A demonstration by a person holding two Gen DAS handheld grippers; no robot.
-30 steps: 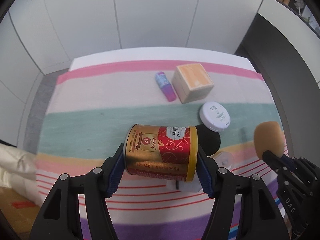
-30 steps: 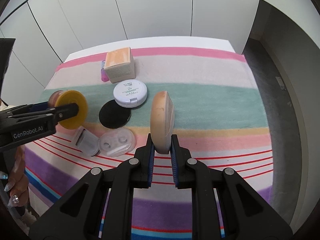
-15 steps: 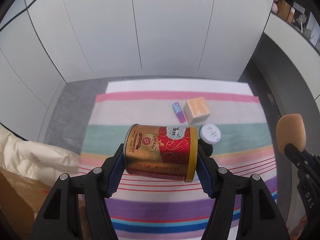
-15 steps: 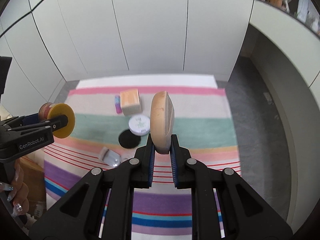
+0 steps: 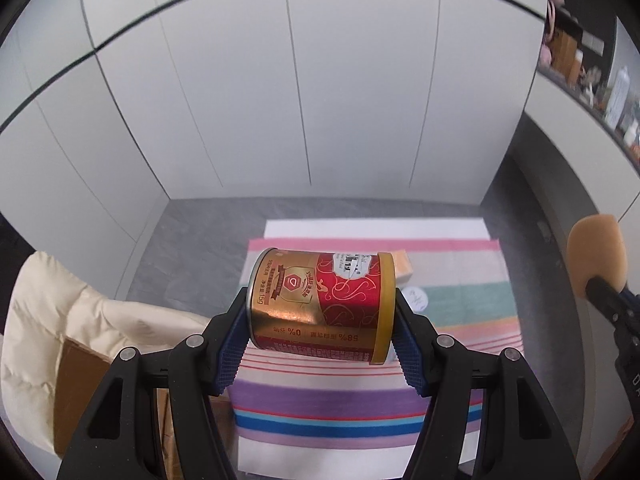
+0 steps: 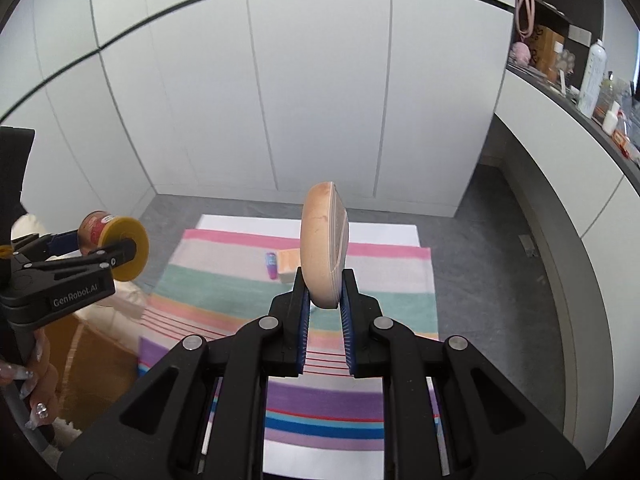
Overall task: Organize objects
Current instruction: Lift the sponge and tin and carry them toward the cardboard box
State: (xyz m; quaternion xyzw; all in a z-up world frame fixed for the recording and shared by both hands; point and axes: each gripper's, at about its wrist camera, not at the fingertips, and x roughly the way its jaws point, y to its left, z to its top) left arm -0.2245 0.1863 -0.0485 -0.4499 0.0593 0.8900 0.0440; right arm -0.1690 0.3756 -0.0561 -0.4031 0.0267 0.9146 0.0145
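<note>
My left gripper (image 5: 320, 320) is shut on a red and gold tin can (image 5: 320, 304), held sideways high above the striped cloth (image 5: 360, 400). The can also shows in the right wrist view (image 6: 120, 248). My right gripper (image 6: 324, 312) is shut on a tan makeup sponge (image 6: 324, 240), held upright far above the table; it also shows in the left wrist view (image 5: 596, 252). An orange box (image 6: 289, 264) and a purple tube (image 6: 271, 265) lie on the cloth far below. A white round compact (image 5: 415, 298) peeks out beside the can.
White cabinet doors (image 5: 300, 100) stand behind the table. A cream padded jacket (image 5: 60, 320) over a cardboard box (image 5: 76, 392) lies at the left. A shelf with bottles (image 6: 592, 80) runs along the right wall. Grey floor (image 6: 480, 260) surrounds the table.
Both grippers have risen far above the table with the can and sponge still held. The cloth and objects on it look much smaller now.
</note>
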